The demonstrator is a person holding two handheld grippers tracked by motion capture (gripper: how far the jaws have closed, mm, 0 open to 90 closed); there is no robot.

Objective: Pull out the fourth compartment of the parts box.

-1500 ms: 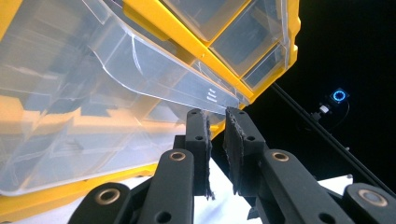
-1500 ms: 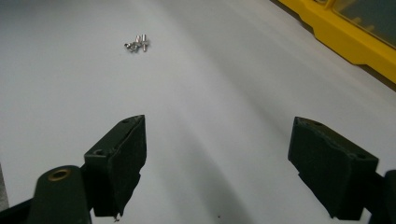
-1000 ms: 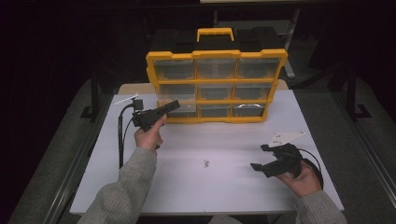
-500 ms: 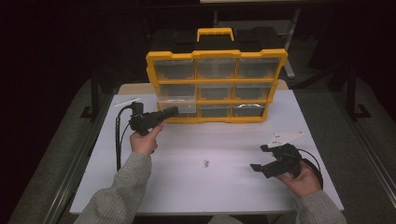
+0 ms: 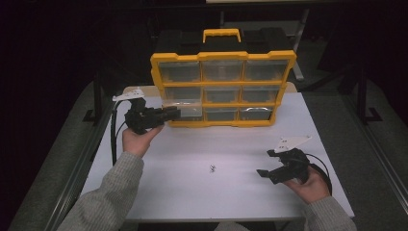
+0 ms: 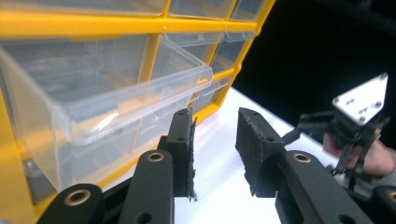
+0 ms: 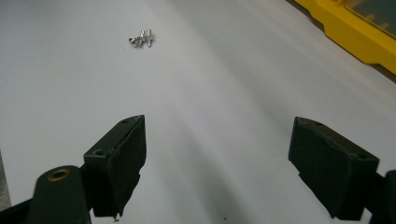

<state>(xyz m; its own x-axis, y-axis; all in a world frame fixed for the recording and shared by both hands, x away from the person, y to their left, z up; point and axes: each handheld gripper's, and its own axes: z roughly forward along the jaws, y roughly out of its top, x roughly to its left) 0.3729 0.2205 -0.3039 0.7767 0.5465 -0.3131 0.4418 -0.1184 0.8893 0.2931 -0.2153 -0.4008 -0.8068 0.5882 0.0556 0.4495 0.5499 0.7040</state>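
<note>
- Left gripper (image 5: pixel 169 114) has shifted left, fingers (image 6: pixel 183 140) narrowly parted beside yellow-framed clear-drawer organiser (image 5: pixel 222 86).
- Right gripper (image 5: pixel 269 163) fingers (image 7: pixel 119 161) spread wide.
- White worktop (image 5: pixel 192 192) carries small metal bits (image 5: pixel 212 168); room dark.

1. High view: looks forward and down over the white table (image 5: pixel 192 192) to the yellow drawer organizer (image 5: pixel 222 89).
2. Left gripper view: close beside the organizer's pulled-out clear drawer (image 6: pixel 116 93).
3. Right gripper view: low over the table, sharing the small metal parts (image 7: pixel 142 38) with the high view.
</note>
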